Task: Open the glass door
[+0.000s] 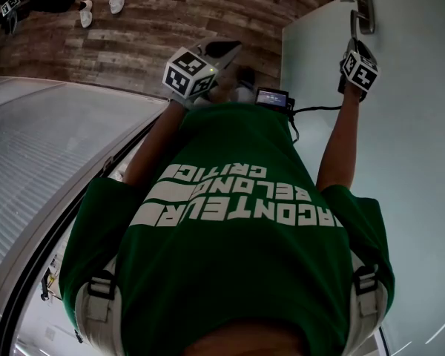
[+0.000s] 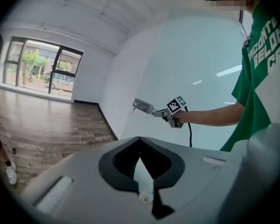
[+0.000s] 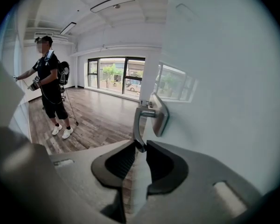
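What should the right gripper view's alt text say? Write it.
The right gripper is shut on the tip of the metal handle on the door. Beyond, a person in black stands on a wood floor, windows at the back.

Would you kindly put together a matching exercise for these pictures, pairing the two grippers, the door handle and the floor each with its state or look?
Column one:
1. right gripper
2. left gripper
3. door handle
4. floor

Column two:
A. wooden planks
B. nothing between its fingers
C. silver, fixed to the glass door
D. closed on the door handle

Pairs: 1-D; 2-B; 3-C; 4-A
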Tool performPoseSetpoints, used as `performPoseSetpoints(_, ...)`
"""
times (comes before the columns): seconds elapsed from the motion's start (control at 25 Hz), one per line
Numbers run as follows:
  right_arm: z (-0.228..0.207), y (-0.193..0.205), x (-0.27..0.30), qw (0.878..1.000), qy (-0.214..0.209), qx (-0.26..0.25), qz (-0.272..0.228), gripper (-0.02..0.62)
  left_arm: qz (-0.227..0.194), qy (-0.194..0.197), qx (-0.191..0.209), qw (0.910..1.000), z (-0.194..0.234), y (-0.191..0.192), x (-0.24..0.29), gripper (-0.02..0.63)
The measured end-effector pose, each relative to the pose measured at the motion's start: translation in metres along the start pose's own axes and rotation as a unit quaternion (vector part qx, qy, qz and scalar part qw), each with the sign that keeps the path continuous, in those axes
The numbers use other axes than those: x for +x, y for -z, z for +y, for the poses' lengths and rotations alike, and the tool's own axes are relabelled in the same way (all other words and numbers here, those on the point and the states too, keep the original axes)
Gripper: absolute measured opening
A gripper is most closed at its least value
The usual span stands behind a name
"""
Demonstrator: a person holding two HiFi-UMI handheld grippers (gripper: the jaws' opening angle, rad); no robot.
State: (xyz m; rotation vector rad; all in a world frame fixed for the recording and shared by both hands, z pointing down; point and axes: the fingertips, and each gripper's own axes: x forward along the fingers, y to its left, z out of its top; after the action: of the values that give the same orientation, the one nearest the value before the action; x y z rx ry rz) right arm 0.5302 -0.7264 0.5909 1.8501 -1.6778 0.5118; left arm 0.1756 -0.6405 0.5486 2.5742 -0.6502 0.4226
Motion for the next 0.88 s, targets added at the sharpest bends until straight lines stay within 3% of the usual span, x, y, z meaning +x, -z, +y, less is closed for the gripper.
performPoseSetpoints(0.88, -0.113, 0.012, 0.012, 0.996, 0.066, 0.066, -0.005, 0.063, 0.015, 0.014, 0.005, 0.9998, 0.004, -0.021, 0.044, 0.012)
